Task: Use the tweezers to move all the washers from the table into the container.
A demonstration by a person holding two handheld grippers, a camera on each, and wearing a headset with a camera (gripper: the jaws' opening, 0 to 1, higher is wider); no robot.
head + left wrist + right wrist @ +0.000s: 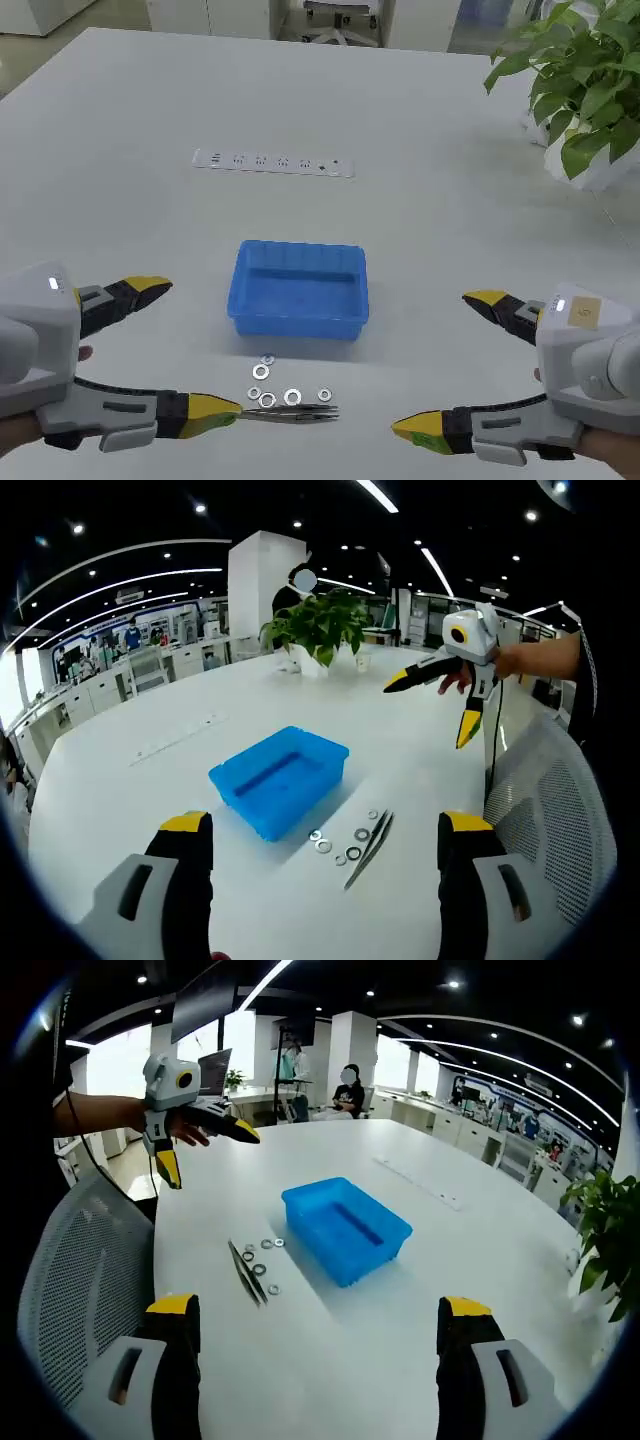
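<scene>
Washers (292, 397) lay in a loose scatter on the white table (450, 200), at 6 o'clock from the blue container (298, 290), near its front wall but apart from it. Six or so could be counted, none of them inside the container. The tweezers (300, 411) lay flat and crosswise just at 6 o'clock of the washers, closed tips pointing toward 3 o'clock.

The left gripper (200, 348) hung at 8 o'clock from the container with its jaws spread wide and nothing between them. In the head view its lower jaw tip sat just beside the tweezers' blunt end; whether it touched could not be told. The right gripper (432, 362) hung at 4 o'clock, jaws equally wide and empty, well apart from the tweezers.

A white power strip (273, 162) lay at 12 o'clock beyond the container, and a leafy plant (585, 90) stood at 2 o'clock near the table's edge. A grey mesh chair (560, 800) showed in the left gripper view.
</scene>
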